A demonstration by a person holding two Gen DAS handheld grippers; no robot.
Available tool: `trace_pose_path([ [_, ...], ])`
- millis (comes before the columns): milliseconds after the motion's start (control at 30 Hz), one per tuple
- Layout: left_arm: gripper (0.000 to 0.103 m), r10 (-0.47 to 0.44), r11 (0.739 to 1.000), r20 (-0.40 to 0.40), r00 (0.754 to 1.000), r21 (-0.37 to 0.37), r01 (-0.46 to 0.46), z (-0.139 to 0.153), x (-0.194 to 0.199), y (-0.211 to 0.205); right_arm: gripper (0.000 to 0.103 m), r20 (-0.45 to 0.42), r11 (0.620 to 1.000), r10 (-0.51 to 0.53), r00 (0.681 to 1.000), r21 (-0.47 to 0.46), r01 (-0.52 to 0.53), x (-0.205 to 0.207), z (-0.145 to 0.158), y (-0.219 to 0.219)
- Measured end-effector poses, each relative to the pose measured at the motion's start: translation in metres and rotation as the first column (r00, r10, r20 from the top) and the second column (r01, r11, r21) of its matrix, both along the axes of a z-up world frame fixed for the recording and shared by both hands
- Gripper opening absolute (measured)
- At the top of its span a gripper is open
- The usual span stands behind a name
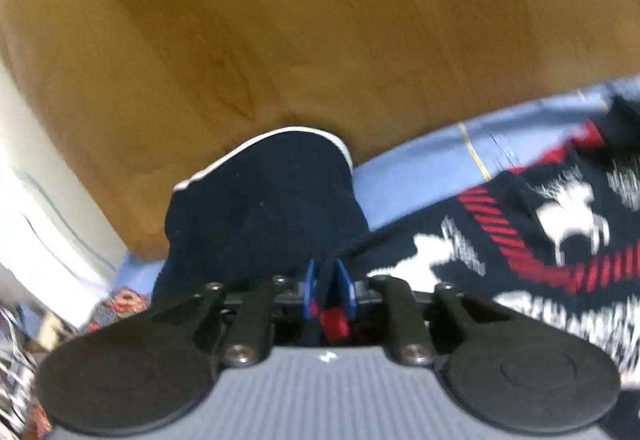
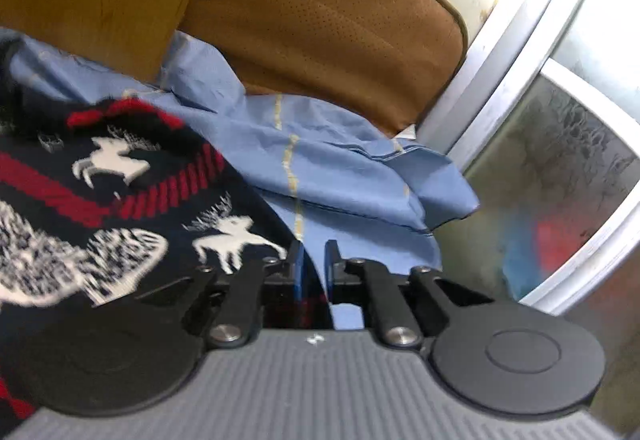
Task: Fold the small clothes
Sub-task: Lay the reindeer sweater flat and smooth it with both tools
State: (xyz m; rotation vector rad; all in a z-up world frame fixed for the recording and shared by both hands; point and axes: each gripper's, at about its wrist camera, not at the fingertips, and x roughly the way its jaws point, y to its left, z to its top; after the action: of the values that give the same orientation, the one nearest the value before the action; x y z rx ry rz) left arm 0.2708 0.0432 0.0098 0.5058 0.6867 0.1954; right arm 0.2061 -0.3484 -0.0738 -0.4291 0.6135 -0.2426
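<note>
Lying on a blue sheet against a brown headboard: navy reindeer sweater, stretching left to right. Clamping its near-left sleeve, left gripper; pinching the near-right hem edge, right gripper, jaws nearly closed.

Each camera sat just behind its own hand-held gripper, looking forward and slightly downward along the blue fingers from very close to the cloth. The left view faced a brown wooden board. The right view faced a brown cushion and a window at far right. Both shared the reindeer sweater and blue sheet.
</note>
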Motion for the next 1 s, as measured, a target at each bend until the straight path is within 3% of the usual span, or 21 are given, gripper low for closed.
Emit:
trace_pose_path([
  [33,0.028,-0.016,0.999,0.015,1.000,0.035,0.016,-0.004,-0.008,-0.003,0.030,0.045,1.000,0.003,0.999,-0.002,-0.003,-0.007,0.005,0.001],
  [67,0.034,-0.029,0.998,0.031,0.999,0.061,0.027,-0.005,-0.016,-0.004,0.031,0.094,1.000,0.007,0.996,0.022,-0.009,-0.015,0.014,0.001],
  [167,0.036,-0.018,0.999,0.103,0.994,0.045,0.014,0.005,-0.037,-0.002,0.031,0.156,0.983,0.069,0.985,0.156,-0.094,-0.028,0.040,0.011],
  [267,0.036,0.006,0.996,0.185,0.983,-0.090,0.011,0.031,-0.054,0.001,0.030,0.093,0.896,0.235,0.968,0.364,-0.253,-0.016,0.051,0.036],
  [367,0.037,-0.013,0.966,0.216,0.976,-0.249,0.068,0.043,-0.073,0.002,0.030,0.018,0.834,0.352,0.936,0.448,-0.322,0.013,0.036,0.075],
  [500,0.043,-0.066,0.937,0.172,0.983,-0.328,0.121,0.034,-0.088,-0.006,0.030,-0.081,0.786,0.358,0.930,0.563,-0.254,0.085,0.006,0.104],
  [567,0.046,-0.085,0.923,0.124,0.989,-0.364,0.125,0.025,-0.094,-0.005,0.030,-0.077,0.830,0.291,0.954,0.517,-0.211,0.111,0.000,0.107],
  [600,0.047,-0.097,0.915,0.096,0.991,-0.383,0.127,0.021,-0.098,-0.005,0.024,-0.087,0.834,0.248,0.965,0.525,-0.167,0.125,-0.003,0.104],
  [667,0.050,-0.125,0.902,0.067,0.990,-0.408,0.142,0.015,-0.109,-0.003,0.025,-0.077,0.796,0.205,0.976,0.593,-0.120,0.127,0.006,0.097],
  [767,0.054,-0.174,0.880,0.051,0.983,-0.441,0.179,0.008,-0.128,0.003,0.030,-0.005,0.801,0.218,0.976,0.573,-0.176,0.094,0.031,0.087],
  [867,0.055,-0.218,0.846,0.035,0.975,-0.492,0.207,0.003,-0.148,0.009,0.032,0.029,0.759,0.267,0.963,0.610,-0.229,0.050,0.048,0.057],
  [1000,0.057,-0.269,0.798,0.017,0.963,-0.556,0.232,-0.003,-0.169,0.012,0.032,0.008,0.738,0.286,0.958,0.637,-0.225,-0.040,0.040,0.031],
])
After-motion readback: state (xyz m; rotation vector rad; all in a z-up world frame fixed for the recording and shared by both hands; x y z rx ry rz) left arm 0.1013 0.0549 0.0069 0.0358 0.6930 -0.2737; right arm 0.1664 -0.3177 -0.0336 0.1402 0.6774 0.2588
